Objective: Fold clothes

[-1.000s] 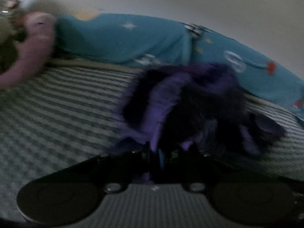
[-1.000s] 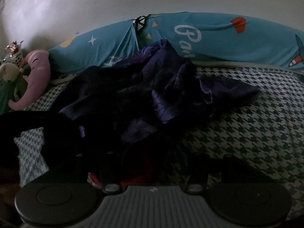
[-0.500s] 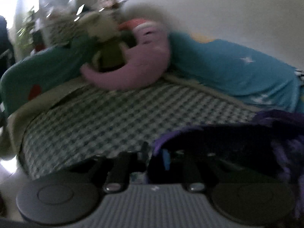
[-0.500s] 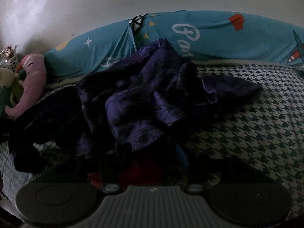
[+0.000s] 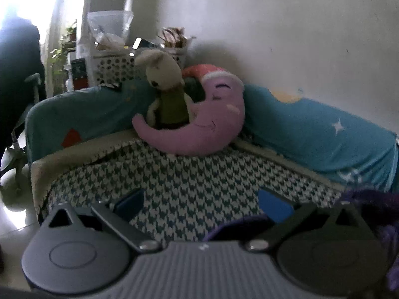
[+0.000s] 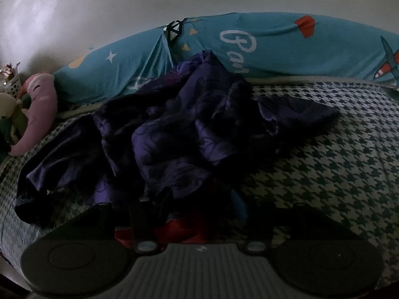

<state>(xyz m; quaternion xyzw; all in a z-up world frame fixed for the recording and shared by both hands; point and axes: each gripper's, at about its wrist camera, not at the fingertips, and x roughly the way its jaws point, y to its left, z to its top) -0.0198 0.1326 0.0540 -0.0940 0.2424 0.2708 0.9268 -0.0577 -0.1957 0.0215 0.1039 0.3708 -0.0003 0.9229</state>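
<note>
A home bedroom: a houndstooth-covered bed (image 5: 199,174) edged by blue cartoon-print bumpers (image 6: 274,47), with plush toys (image 5: 207,114) in its corner.

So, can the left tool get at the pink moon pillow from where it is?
Probably yes: the left tool is opening, nothing between its fingers, and only bare checked bedcover lies before the pink moon pillow.

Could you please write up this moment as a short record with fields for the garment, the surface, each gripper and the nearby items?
garment: crumpled dark purple patterned garment, unfolded
surface: green-and-white houndstooth bed cover
left gripper: jaws opening, nothing between them; purple cloth lies at its right finger
right gripper: half closed at garment's near edge, grip hidden in shadow
nearby: pink crescent-moon plush pillow, beige rabbit soft toy, teal printed bumper cushion
</note>
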